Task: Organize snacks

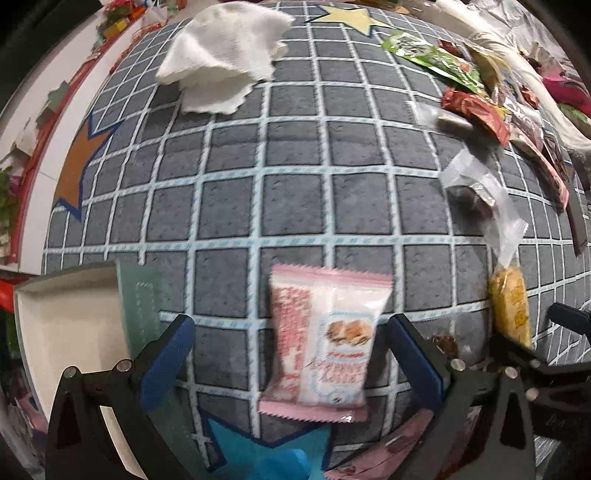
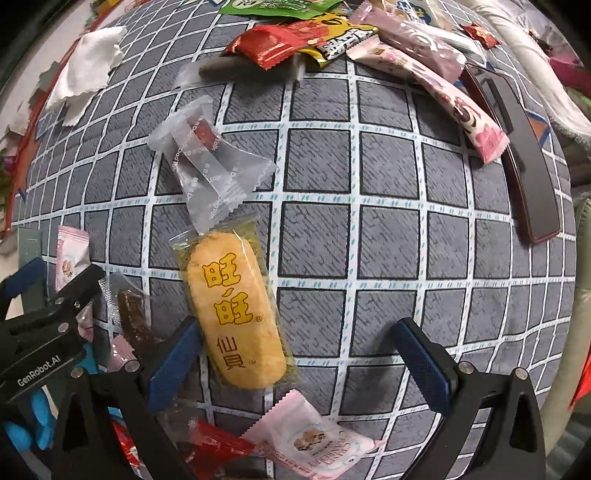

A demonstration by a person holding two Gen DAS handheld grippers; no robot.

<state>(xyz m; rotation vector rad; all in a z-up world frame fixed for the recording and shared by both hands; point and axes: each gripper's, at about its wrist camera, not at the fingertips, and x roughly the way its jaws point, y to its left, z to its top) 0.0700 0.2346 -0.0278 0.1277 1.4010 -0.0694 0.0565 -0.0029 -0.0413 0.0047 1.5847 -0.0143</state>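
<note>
Pink snack packet [image 1: 325, 347] flat on checked mat [image 1: 295, 206], between my left jaws, spread wide, not gripping. Yellow rice cracker [image 2: 232, 306] beside my right jaws, also apart. White tray [image 1: 62, 325] at left looks empty; snack pile [image 2: 332, 33] beyond unsorted. Sorting barely begun.

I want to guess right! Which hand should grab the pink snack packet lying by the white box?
Left. The pink snack packet lies between the open fingers of the left gripper; the right gripper is open over the yellow rice cracker.
</note>
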